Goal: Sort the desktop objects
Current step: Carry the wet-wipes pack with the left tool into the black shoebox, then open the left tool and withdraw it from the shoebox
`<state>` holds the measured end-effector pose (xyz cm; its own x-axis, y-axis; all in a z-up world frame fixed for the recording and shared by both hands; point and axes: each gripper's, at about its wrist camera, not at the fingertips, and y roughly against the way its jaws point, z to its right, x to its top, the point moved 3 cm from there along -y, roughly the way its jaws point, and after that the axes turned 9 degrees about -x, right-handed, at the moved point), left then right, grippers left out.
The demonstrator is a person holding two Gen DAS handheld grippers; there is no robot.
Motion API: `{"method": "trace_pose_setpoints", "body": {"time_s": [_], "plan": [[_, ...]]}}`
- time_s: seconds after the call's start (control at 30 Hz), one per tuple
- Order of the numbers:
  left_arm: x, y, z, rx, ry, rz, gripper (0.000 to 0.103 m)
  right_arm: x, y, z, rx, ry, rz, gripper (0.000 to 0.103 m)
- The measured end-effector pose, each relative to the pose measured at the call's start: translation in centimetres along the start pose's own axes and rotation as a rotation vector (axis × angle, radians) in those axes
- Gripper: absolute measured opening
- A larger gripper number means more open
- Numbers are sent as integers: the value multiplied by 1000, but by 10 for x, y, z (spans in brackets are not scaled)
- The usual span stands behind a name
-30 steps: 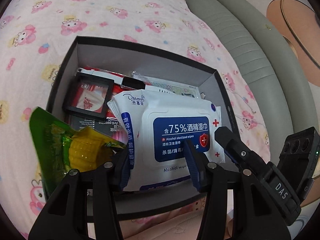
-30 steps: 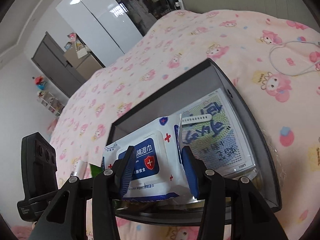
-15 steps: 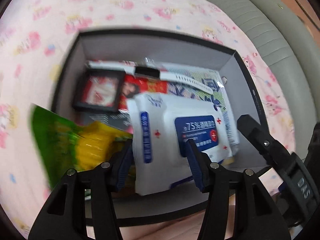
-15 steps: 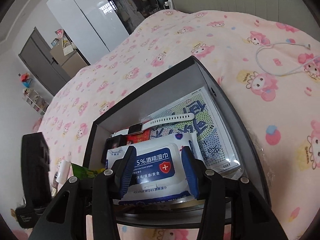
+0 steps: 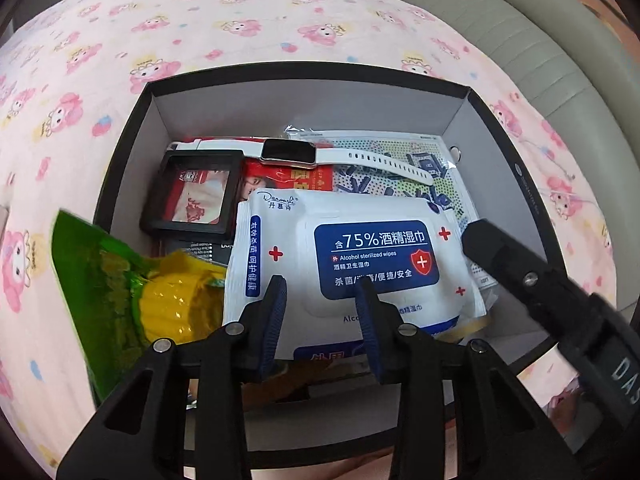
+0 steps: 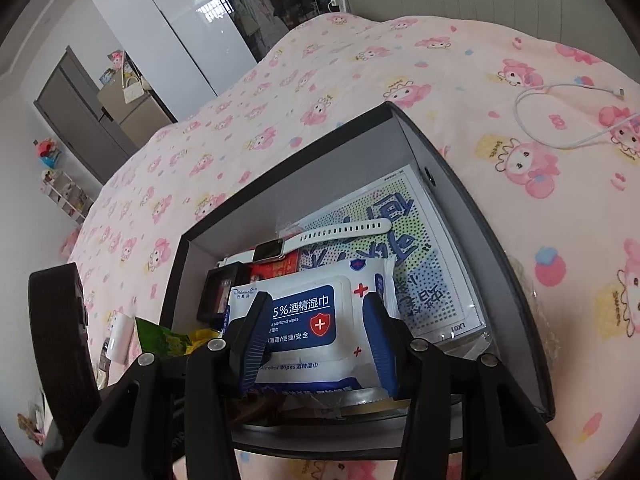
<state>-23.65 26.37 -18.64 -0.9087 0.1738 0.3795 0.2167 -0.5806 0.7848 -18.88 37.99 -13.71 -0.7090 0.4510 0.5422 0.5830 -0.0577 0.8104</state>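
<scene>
- White soft-plastic pack of alcohol wipes with a blue label (image 5: 352, 264), in the left wrist view, lies in the black cardboard box with grey inside walls (image 5: 304, 100), straight ahead of the left gripper (image 5: 322, 300), on top of the other contents.
- The left gripper's blue-padded fingers stand apart over the pack's near edge, holding nothing that I can make out.
- To its left, a crinkly green and yellow snack bag (image 5: 132, 292) leans over the box edge.
- Ahead lies a white-strapped smartwatch (image 5: 288, 151).
- In the right wrist view, the right gripper (image 6: 316, 336) is open too; whether its pads touch the wipes' sides I cannot tell.
- The pack looks light, squashy and slick, so a grip across its short sides seems best.
</scene>
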Motion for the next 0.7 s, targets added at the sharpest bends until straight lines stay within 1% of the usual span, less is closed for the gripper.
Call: {"method": "trace_pose_setpoints", "body": {"time_s": [0.1, 0.17, 0.2, 0.27, 0.3, 0.33, 0.37, 0.47, 0.57, 0.67, 0.7], "plan": [[1, 4, -6, -37, 37, -5, 36, -2, -4, -3, -18, 14, -24, 43], [0, 11, -8, -46, 42, 8, 36, -3, -6, -4, -25, 20, -32, 43], [-1, 16, -9, -32, 39, 24, 36, -4, -5, -5, -26, 23, -30, 43], [-6, 27, -9, 20, 17, 81, 37, -5, -3, -6, -27, 29, -25, 43], [-10, 34, -7, 35, 5, 116, 40, -6, -2, -6, -26, 31, -23, 43], [-13, 41, -6, 46, -3, 149, 47, -7, -1, -7, -22, 34, -21, 43], [-16, 50, -8, 52, -4, 177, 49, -9, 1, -9, -16, 41, -15, 43], [-19, 80, -14, 86, -3, 245, 51, -12, 8, -18, -10, 75, 6, 43], [-16, 111, -22, 134, 5, 294, 53, -15, 16, -32, 1, 108, 19, 43], [-9, 138, -32, 173, 8, 324, 54, -18, 27, -48, 11, 127, 16, 43], [-7, 147, -36, 192, 6, 335, 56, -19, 31, -54, 13, 138, 19, 43]]}}
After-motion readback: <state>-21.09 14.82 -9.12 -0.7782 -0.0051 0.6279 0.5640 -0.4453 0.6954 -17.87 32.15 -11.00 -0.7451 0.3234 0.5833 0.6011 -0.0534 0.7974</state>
